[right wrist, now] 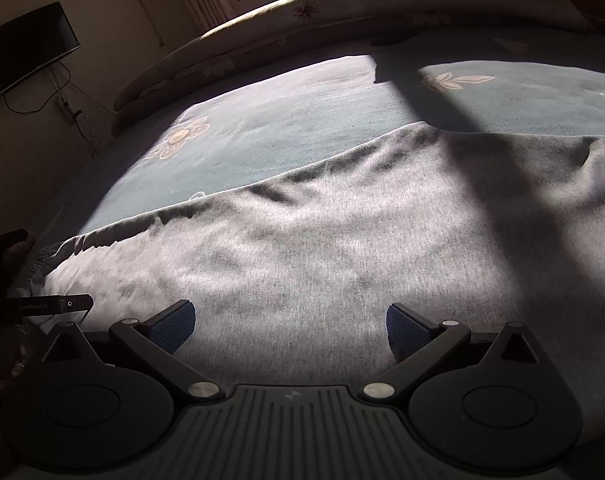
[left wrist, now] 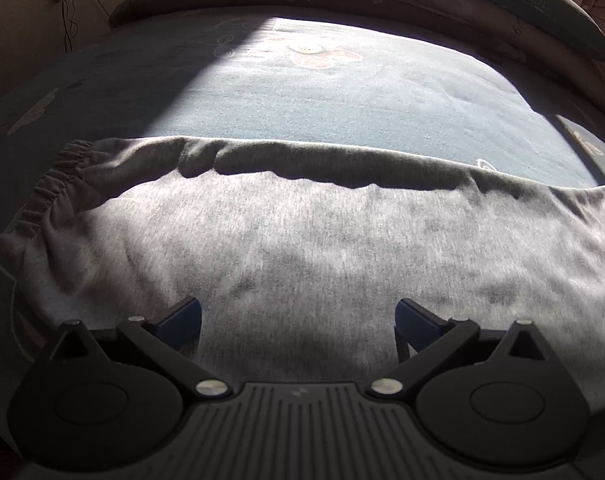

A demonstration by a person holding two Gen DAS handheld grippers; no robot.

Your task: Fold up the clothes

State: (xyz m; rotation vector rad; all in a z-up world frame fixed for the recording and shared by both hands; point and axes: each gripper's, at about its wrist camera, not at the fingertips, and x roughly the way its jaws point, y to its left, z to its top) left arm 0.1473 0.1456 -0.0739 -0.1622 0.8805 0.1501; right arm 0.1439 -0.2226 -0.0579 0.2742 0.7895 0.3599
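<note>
A grey garment (left wrist: 322,240) is seen spread flat on a blue-green flowered bedspread (left wrist: 342,96), its far edge rolled over and its elastic cuff (left wrist: 62,172) bunched at the left. The left gripper (left wrist: 298,324) and the right gripper (right wrist: 290,326) are held just above the cloth, jaws spread wide and grasping nothing. The garment's right side is cut off in both views, and much of the room is lost in shadow
</note>
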